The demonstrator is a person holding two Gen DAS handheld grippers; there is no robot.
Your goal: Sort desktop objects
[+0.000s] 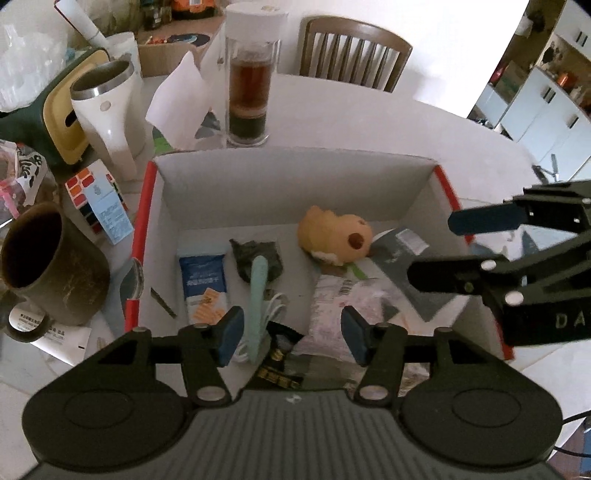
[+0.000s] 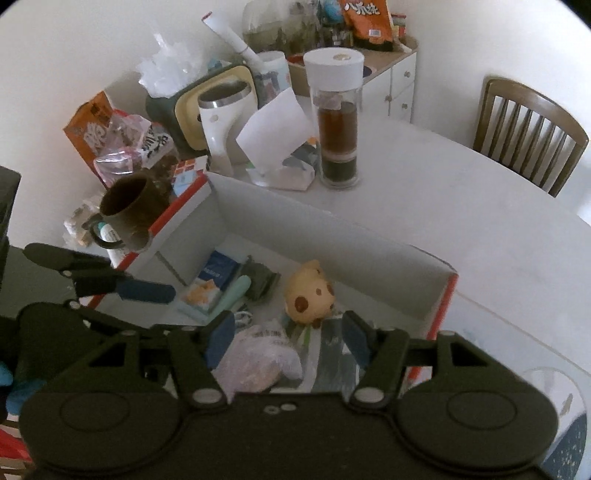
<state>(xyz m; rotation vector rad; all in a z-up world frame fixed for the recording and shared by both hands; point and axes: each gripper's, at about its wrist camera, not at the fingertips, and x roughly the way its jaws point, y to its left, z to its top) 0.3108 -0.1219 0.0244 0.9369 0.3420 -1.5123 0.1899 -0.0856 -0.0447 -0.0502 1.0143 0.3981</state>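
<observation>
A white cardboard box (image 1: 295,184) with red outer edges sits open on the white table (image 2: 461,206), holding a yellow plush toy (image 1: 334,240) with a brown patch, a blue-and-white packet (image 1: 203,284), a mint-green stick (image 1: 258,295), a pale plastic-wrapped bag (image 1: 340,314) and dark pouches. The left gripper (image 1: 291,332) and the right gripper (image 2: 288,339) both hang above the box's near end, each with jaws parted about halfway and nothing between the pads. An orange snack bag (image 2: 364,20) bears writing too blurred to read; the table is bare right of the box, while a dark mug (image 1: 48,266), puzzle cube (image 1: 94,195), kettle (image 1: 110,110) and tea bottle (image 1: 251,74) crowd its left and far edges.
</observation>
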